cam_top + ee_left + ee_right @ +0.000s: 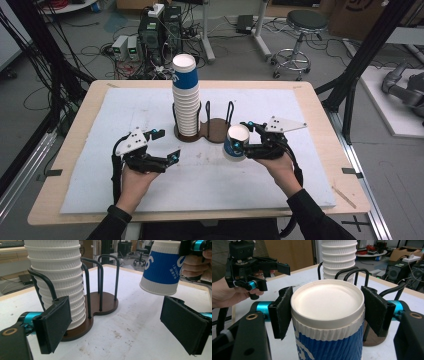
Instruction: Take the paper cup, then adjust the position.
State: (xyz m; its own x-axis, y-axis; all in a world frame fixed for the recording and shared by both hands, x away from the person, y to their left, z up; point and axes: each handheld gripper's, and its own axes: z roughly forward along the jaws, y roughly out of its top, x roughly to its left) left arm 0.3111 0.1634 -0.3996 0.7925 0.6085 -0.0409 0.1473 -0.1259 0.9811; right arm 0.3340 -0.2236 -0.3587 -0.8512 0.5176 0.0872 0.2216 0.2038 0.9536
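Table [320, 150]: a wooden top with pale edges, standing in a room with cables and computer boxes on the floor behind it.
Mat [150, 190]: a whitish sheet that covers most of the table, scuffed and speckled near the middle.
Stack of cups [186, 97]: a tall column of nested paper cups, white ribbed walls below and a blue band near the top, standing upright in the left ring of the holder; in the left gripper view [58, 277] it rises past the top edge.
Holder [215, 129]: a dark brown base shaped like two joined discs, with black wire hoops rising from it; the right disc is bare, as the left gripper view [102, 302] shows.
Left gripper [162, 147]: held in the person's left hand, low over the mat just left of the holder; its jaws stand wide apart with nothing between the pads [53, 323], aimed toward the stack.
Right gripper [245, 140]: held in the person's right hand, just right of the holder; clamped on the single cup, one pad [283, 311] pressed on each side just under the rim.
Single cup [236, 143]: white with a blue ribbed sleeve, lifted off the mat and tilted, near the bare side of the holder; its white bottom [327, 302] faces the right gripper view's camera.
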